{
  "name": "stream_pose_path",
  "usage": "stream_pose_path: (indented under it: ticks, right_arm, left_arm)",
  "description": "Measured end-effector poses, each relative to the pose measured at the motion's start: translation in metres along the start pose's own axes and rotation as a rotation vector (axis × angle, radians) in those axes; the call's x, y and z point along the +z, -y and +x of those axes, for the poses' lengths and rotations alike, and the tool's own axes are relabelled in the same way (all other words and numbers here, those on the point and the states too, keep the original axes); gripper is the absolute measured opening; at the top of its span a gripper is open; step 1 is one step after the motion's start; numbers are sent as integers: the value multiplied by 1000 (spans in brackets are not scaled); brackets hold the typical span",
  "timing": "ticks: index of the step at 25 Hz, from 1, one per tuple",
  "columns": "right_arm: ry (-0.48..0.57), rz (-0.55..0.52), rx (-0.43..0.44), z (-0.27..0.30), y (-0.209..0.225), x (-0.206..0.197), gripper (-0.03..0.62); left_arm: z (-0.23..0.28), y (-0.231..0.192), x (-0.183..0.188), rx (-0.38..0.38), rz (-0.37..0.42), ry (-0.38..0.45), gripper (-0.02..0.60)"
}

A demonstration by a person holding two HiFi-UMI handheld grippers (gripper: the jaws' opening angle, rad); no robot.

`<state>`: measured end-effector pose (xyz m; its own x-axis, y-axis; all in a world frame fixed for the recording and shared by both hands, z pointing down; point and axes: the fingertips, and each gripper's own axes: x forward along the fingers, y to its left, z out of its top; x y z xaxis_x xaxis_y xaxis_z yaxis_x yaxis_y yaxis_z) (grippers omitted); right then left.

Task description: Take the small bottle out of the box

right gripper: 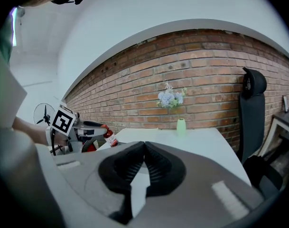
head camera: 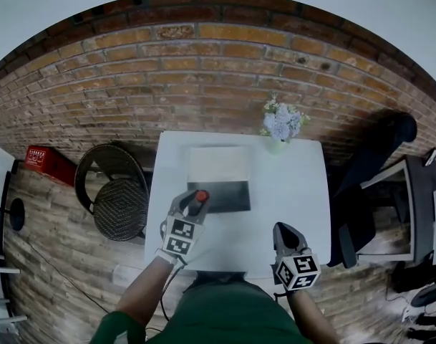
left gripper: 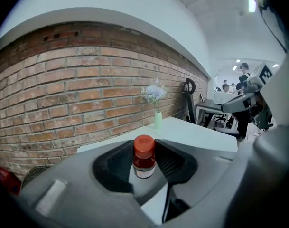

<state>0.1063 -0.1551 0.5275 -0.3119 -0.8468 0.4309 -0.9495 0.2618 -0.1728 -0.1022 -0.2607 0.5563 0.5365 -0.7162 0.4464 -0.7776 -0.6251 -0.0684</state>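
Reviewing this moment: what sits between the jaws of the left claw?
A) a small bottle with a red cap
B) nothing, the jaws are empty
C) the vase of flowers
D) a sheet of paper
A: in the left gripper view the left claw is closed on the small bottle, which stands upright between the pads with its red cap on top.

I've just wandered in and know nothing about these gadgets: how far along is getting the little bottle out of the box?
Done: the left gripper is closed on the small bottle. In hand: the bottle hangs in the air over the near edge of the open box, apparently lifted out. Left: carry it clear and probably set it on the table. The right gripper is shut and empty.
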Motion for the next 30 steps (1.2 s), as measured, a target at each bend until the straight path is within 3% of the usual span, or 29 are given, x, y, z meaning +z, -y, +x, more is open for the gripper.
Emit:
stream_pose_path:
  ticks: [18, 24, 30]
  right_arm:
    - [1, -14, 92, 18, -10, 8, 3]
    - [2, -3, 119, 22, -16, 7, 3]
    - [-15, 20, 130, 24, -15, 0, 3]
  left_arm:
    - [-52, -1, 54, 53, -70, 129, 146]
    - [-69, -3, 64, 42, -177, 169, 146]
    - [-77, -9, 65, -9, -418, 227, 146]
